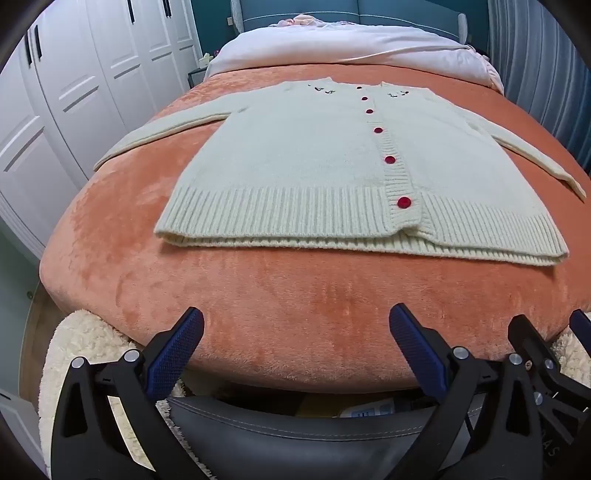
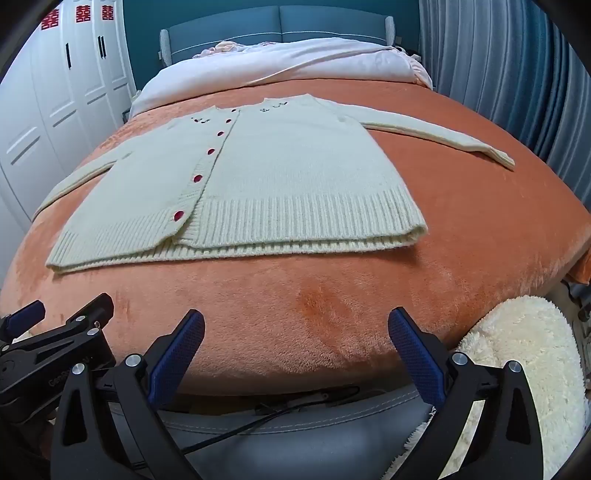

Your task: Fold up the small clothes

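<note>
A cream knit cardigan (image 1: 314,158) with red buttons lies flat and buttoned on the orange blanket (image 1: 258,295), hem toward me, both sleeves spread out to the sides. It also shows in the right wrist view (image 2: 266,177). My left gripper (image 1: 295,328) is open and empty, held at the bed's near edge short of the hem. My right gripper (image 2: 295,328) is open and empty beside it, also short of the hem. The right gripper's side shows at the left wrist view's right edge (image 1: 546,354).
A white duvet (image 1: 351,48) is bunched at the head of the bed against a teal headboard (image 2: 277,26). White wardrobe doors (image 1: 74,92) stand at left, grey curtains (image 2: 517,92) at right. Fluffy cream rugs (image 2: 524,369) lie at the bed's foot.
</note>
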Tool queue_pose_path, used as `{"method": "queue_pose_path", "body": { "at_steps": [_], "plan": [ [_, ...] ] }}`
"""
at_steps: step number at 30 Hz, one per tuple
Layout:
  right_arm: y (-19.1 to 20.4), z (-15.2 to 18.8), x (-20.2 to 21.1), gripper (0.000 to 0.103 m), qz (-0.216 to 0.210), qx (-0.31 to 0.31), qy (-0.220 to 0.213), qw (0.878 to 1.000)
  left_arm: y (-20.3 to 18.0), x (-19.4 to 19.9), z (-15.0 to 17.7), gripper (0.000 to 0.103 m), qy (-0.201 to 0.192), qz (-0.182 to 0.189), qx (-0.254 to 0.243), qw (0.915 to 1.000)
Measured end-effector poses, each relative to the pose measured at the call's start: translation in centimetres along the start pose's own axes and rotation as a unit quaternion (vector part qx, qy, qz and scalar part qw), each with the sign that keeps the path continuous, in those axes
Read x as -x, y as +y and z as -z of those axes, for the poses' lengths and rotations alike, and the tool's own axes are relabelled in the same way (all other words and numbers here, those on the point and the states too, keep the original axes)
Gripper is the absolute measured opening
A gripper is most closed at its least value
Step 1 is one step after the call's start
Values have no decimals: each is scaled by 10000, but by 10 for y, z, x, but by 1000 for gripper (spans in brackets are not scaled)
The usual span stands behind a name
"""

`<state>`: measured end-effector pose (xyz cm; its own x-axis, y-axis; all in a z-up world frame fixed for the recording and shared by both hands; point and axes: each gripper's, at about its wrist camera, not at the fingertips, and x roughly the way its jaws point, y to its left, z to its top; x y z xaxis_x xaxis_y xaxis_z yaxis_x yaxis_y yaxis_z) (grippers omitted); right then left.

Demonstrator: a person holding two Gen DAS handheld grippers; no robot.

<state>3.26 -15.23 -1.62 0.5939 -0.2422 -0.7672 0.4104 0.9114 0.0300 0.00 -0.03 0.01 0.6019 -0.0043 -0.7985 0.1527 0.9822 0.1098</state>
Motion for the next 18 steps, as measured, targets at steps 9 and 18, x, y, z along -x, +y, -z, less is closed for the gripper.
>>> {"method": "queue_pose_path", "body": {
  "at_steps": [9,18],
  "plan": [
    [2,2,1,98,23,79,0,10000,-3,-1,-1,98,-86,33,-49,9999],
    [8,5,0,98,86,178,-35,9998,1,-8,6,98,-151,62,-192,9997]
  ]
}}
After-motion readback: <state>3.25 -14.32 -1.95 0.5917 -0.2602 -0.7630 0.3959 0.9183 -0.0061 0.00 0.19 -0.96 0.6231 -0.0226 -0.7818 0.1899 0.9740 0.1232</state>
